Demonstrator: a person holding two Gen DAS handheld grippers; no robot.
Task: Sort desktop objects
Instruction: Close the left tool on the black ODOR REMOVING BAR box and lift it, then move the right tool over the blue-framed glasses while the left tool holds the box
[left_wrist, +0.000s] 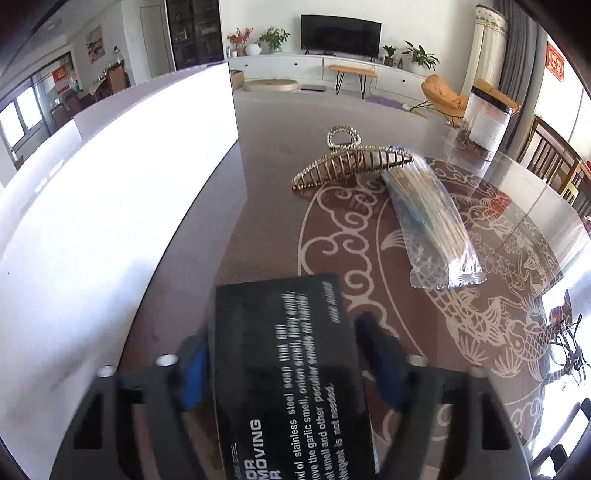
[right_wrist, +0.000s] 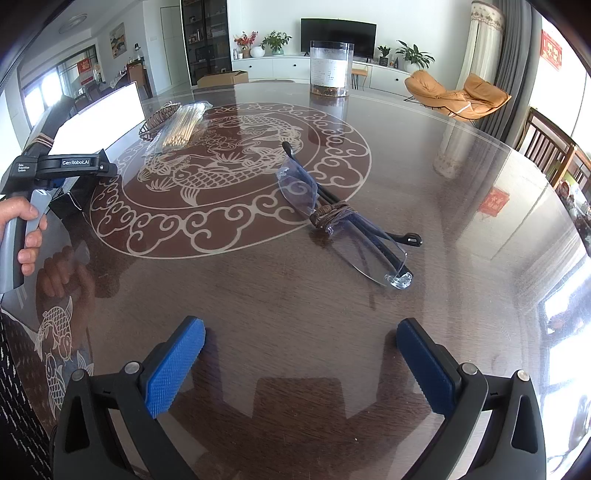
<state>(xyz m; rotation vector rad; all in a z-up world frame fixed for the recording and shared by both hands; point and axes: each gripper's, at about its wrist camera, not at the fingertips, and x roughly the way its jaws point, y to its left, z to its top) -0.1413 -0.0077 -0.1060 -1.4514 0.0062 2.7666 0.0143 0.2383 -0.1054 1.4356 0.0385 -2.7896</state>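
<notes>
Left gripper (left_wrist: 280, 354) clamps one black soap box (left_wrist: 288, 369) over the glossy dark table (right_wrist: 295, 314). The right gripper (right_wrist: 299, 365) hangs released. Beyond the box: one sachet of sticks (left_wrist: 428, 225), one gold hair claw (left_wrist: 351, 162), one clear jar (left_wrist: 484, 125). Only the right view shows the folded glasses (right_wrist: 343, 218). Living room beyond.

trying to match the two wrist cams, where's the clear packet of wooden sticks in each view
Left wrist view: the packet of wooden sticks lies right of centre on the table, its far end beside the gold hair claw.
Right wrist view: the packet sits upper left, far across the table, the claw just left of it.
Shared landmark: the clear plastic jar beyond the fish pattern.
</notes>
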